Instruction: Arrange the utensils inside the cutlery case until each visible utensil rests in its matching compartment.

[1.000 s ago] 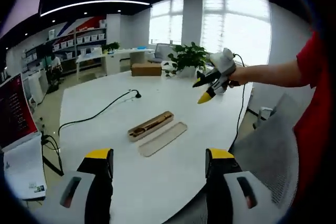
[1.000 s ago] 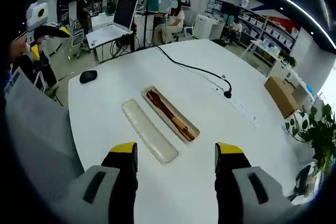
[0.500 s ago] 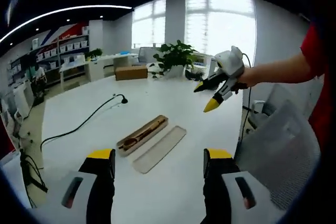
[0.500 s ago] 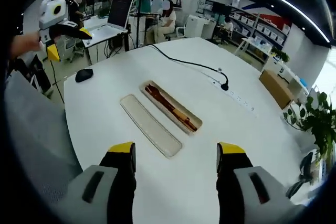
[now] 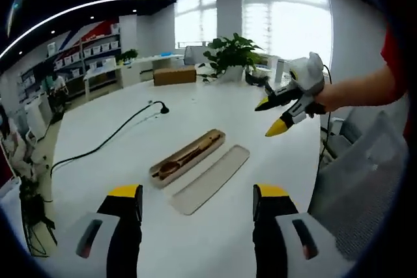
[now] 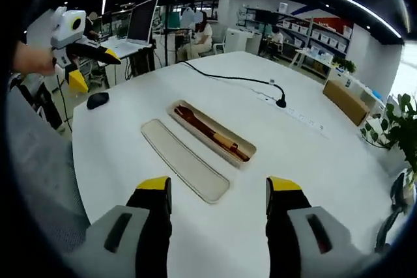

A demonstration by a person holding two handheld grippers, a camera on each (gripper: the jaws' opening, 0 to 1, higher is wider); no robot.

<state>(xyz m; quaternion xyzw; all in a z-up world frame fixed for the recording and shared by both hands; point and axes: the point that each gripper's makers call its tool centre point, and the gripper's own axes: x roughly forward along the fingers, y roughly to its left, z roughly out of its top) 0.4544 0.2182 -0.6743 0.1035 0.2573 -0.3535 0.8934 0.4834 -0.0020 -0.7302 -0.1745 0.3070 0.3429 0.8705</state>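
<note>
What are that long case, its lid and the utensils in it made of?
Case: beige, matte, probably plastic or wheat-straw composite. Lid: paler, slightly see-through, likely frosted plastic. Utensils: brown with grain-like tone, seemingly wood, though too small to confirm.

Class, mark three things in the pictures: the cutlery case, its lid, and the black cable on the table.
cutlery case (image 6: pixel 212 133), right gripper view, on the wooden utensils lying inside it.
lid (image 6: pixel 185 168), right gripper view, on the middle of its flat top.
cable (image 5: pixel 107 142), left gripper view, on its mid-length.
</note>
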